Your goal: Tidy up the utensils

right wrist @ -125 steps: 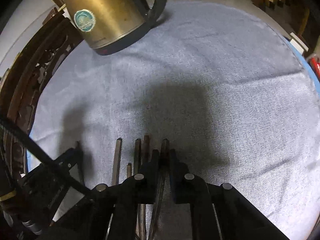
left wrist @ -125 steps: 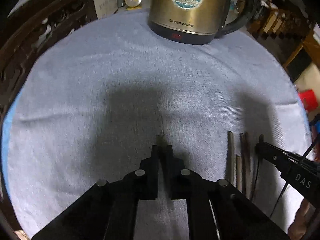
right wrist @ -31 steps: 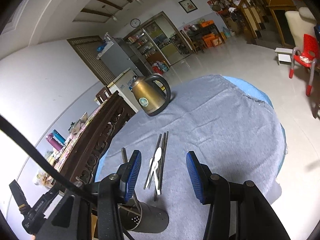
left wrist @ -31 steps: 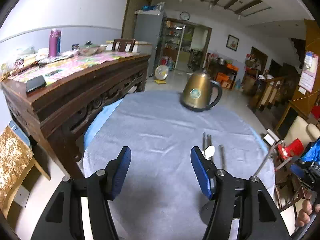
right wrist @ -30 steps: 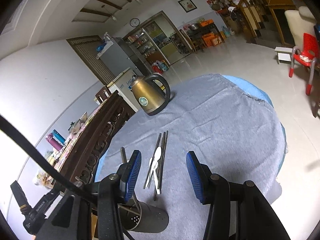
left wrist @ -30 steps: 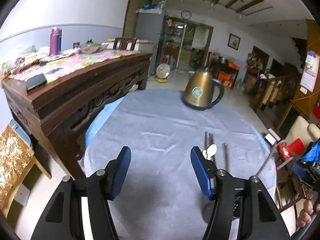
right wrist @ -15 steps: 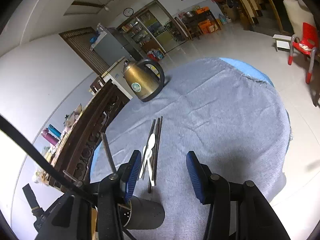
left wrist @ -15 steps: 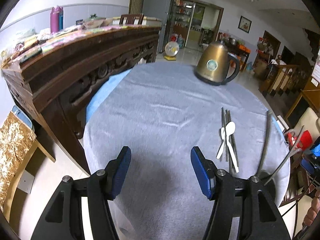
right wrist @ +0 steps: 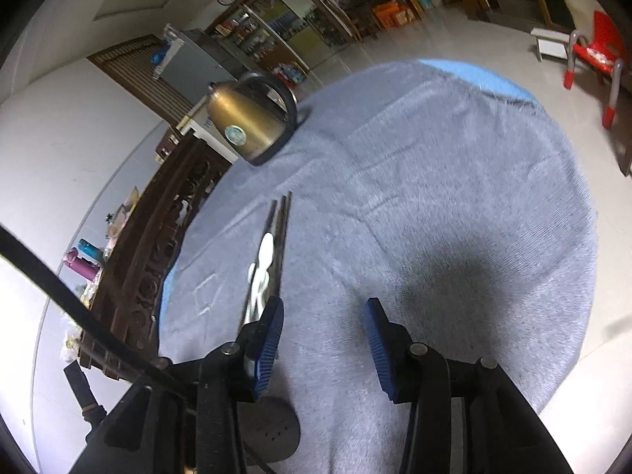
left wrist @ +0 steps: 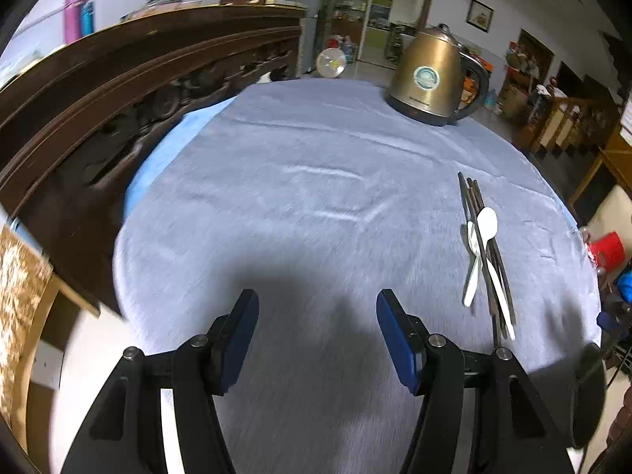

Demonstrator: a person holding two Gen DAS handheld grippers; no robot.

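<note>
Two white spoons (left wrist: 486,223) lie across a bundle of dark chopsticks (left wrist: 472,193) on the grey cloth, right of my left gripper (left wrist: 316,308). Its blue pads stand wide apart over bare cloth, open and holding nothing. In the right wrist view the same spoons (right wrist: 265,252) and chopsticks (right wrist: 282,217) lie just ahead and left of my right gripper (right wrist: 324,316), reaching its left pad. Those jaws are closing with nothing between them. A dark perforated utensil holder (right wrist: 272,430) sits at the table's near edge under that gripper's left finger, blurred at the left view's edge (left wrist: 590,391).
A brass-coloured kettle (left wrist: 430,79) stands at the far side of the round cloth-covered table (left wrist: 296,197). A carved dark wooden sideboard (left wrist: 118,91) runs close along the table's left. A red chair (right wrist: 592,47) stands on the floor beyond. A black cable (right wrist: 59,288) crosses the right view.
Both grippers have sunk toward the table and tipped downward, so the cloth and utensils fill more of each view. The right jaws have narrowed a little. The utensils have not moved.
</note>
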